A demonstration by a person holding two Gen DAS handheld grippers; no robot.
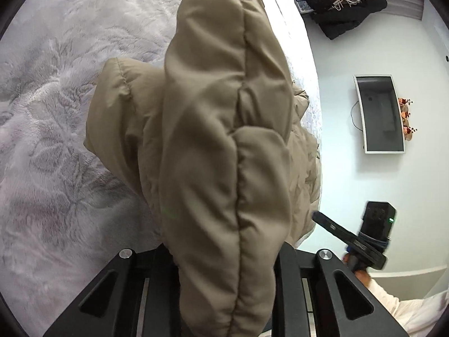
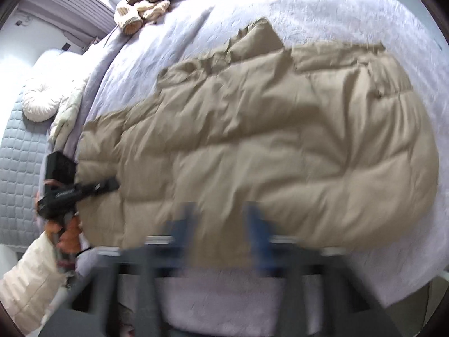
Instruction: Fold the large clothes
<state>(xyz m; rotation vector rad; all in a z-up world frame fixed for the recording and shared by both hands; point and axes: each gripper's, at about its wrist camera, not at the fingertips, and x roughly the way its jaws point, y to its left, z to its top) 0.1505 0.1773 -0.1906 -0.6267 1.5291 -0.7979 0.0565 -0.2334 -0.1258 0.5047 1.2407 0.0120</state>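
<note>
On the bed: a tan puffer coat [image 2: 252, 151] gripped at its near hem by both tools.

The coat lies spread flat across the pale fleece bedcover [image 2: 322, 8], hem toward the person, so its edge can be lifted and folded over. The left tool [image 1: 224, 295] is clamped narrow on a bunched ridge of quilted fabric, raising that corner off the bed. The right tool [image 2: 221, 224], blurred, has its blue-tipped fingers nipped in close on the hem's middle; it appears to hold the padding. A second, beige garment [image 2: 140, 8] waits well apart near the headboard.
</note>
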